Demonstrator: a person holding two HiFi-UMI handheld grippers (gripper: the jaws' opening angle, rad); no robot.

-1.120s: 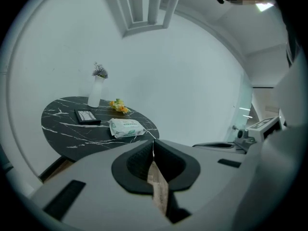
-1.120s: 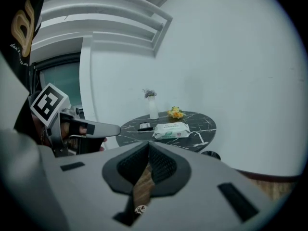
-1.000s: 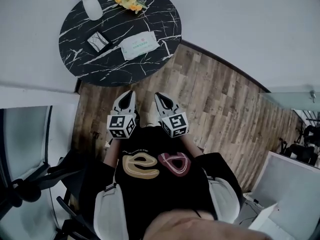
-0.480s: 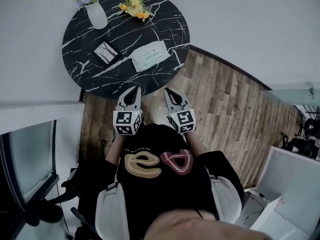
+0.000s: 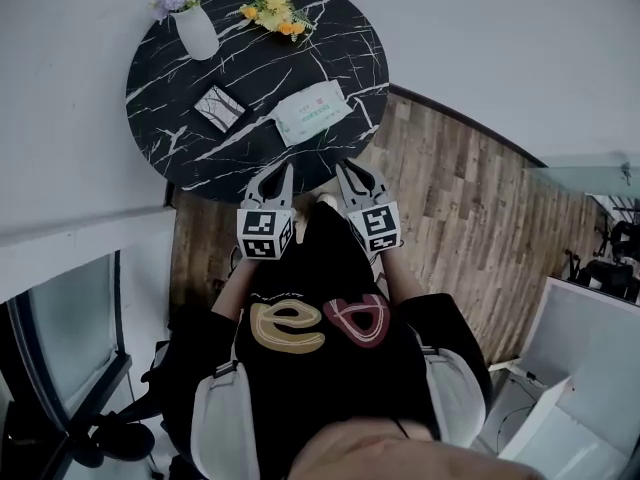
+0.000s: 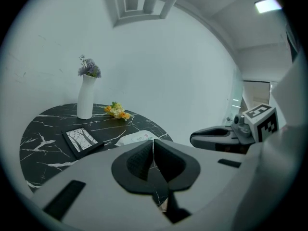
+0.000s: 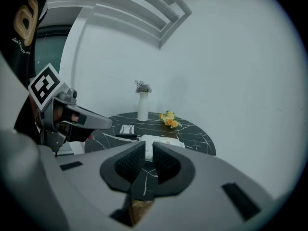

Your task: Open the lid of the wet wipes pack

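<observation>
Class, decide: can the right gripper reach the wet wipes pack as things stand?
Probably yes. The right gripper, empty jaws just opening, is at the table, with only bare tabletop between it and the wet wipes pack.

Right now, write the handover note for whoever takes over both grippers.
Left gripper: shut, empty.
Right gripper: jaws have just been opening and stand slightly apart, with nothing between them.
Wet wipes pack: flat on the round table, ahead of both grippers, not touched.
Done: nothing on the pack yet; its lid looks closed.
Left: reach the pack, steady it, lift the lid.
</observation>
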